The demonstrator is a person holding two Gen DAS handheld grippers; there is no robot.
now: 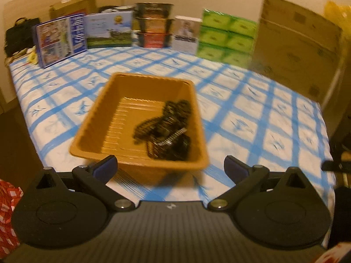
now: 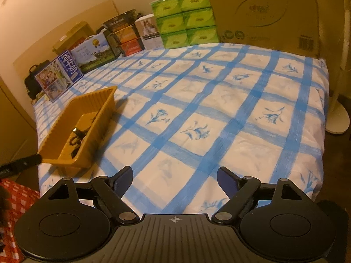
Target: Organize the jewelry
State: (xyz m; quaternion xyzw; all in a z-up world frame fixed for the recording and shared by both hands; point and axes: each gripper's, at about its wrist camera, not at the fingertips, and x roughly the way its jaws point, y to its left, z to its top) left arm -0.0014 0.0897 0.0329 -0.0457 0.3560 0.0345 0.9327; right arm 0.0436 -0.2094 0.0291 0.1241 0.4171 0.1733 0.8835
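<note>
The jewelry (image 1: 166,129), a dark heap of chains, is seen lying in the right near part of a tan tray (image 1: 92,131) set on the blue-checked worktop (image 1: 252,114). The left tongs (image 1: 170,166) are held spread wide just near of the tray, nothing between them. The right tongs (image 2: 175,177) are also held apart and empty, over bare cloth, with the tray (image 2: 63,118) to their left. Boxes (image 2: 186,19) are lined along the far edge.

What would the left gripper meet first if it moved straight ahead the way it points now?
Probably the near rim of the tan tray, straight ahead of the open left gripper; beyond the rim lies the dark jewelry.
</note>
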